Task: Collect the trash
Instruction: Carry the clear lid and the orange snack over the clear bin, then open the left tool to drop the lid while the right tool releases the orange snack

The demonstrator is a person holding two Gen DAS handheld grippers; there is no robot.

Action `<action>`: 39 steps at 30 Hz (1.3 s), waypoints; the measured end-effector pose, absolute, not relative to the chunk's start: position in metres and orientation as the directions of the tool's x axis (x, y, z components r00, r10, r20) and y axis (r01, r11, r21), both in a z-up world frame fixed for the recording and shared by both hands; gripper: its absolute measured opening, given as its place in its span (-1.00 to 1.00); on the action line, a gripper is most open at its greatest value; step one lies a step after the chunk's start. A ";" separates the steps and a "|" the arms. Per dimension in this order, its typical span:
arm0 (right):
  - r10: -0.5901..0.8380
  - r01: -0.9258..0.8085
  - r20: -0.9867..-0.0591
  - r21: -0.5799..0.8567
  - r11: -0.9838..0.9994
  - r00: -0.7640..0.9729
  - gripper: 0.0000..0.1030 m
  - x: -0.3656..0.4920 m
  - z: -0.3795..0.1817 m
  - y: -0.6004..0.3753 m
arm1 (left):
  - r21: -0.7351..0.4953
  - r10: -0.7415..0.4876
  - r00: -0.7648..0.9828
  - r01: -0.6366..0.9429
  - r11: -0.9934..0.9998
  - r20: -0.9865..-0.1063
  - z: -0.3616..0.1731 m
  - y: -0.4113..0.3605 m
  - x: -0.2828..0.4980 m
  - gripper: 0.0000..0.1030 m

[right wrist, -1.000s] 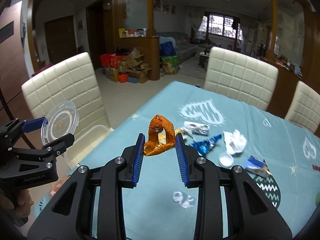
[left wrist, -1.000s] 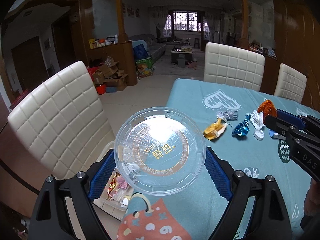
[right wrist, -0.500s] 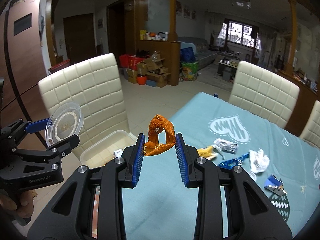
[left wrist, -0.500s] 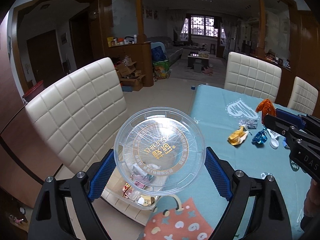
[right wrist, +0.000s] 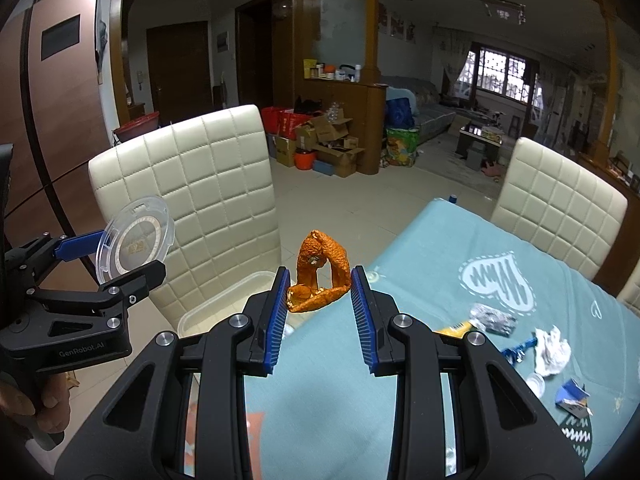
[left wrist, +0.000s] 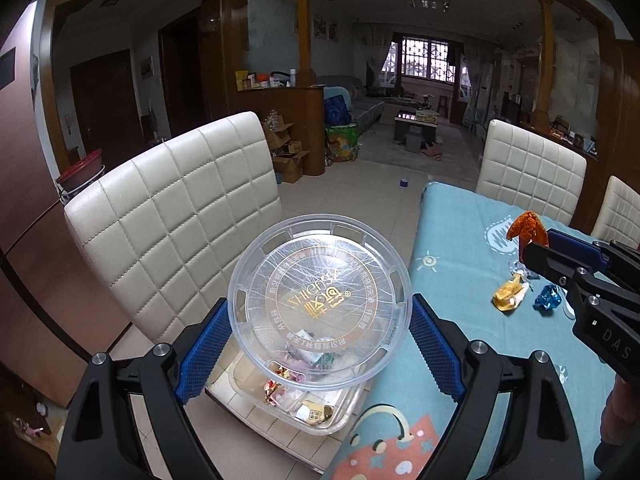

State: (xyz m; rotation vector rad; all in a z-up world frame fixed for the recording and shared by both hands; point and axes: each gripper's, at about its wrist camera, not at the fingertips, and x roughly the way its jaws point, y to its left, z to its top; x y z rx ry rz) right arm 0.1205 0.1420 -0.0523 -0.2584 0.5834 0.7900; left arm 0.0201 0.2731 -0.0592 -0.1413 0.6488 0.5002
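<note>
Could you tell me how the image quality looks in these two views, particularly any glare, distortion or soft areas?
Left wrist view: fisheye bends the doorframes and blackens the corners; the clear plastic lid shows scratches and mild sheen, so the bin behind it reads hazily. Right wrist view: same curvature, the window is bright, the orange peel is sharp, the far room soft.

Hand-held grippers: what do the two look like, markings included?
Both are black, angular frames with silver bolts and blue ribbed finger pads. The left hand-held gripper reads "GenRobot.AI" on its side; the right hand-held gripper shows "DAS" in the left wrist view. No cables or sleeves visible.
</note>
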 end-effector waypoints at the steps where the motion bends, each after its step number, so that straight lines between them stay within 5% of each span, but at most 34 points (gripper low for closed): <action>1: 0.594 -0.733 -0.581 -0.005 0.681 0.556 -0.35 0.121 -0.052 0.146 | 0.028 0.404 0.683 -0.490 0.871 -0.609 -0.059 0.276 0.020 0.65; 39: 0.627 -0.802 -0.648 0.041 0.596 0.433 -0.34 0.176 -0.097 0.231 | -0.123 0.304 0.644 -0.530 0.839 -0.702 -0.108 0.351 0.068 0.79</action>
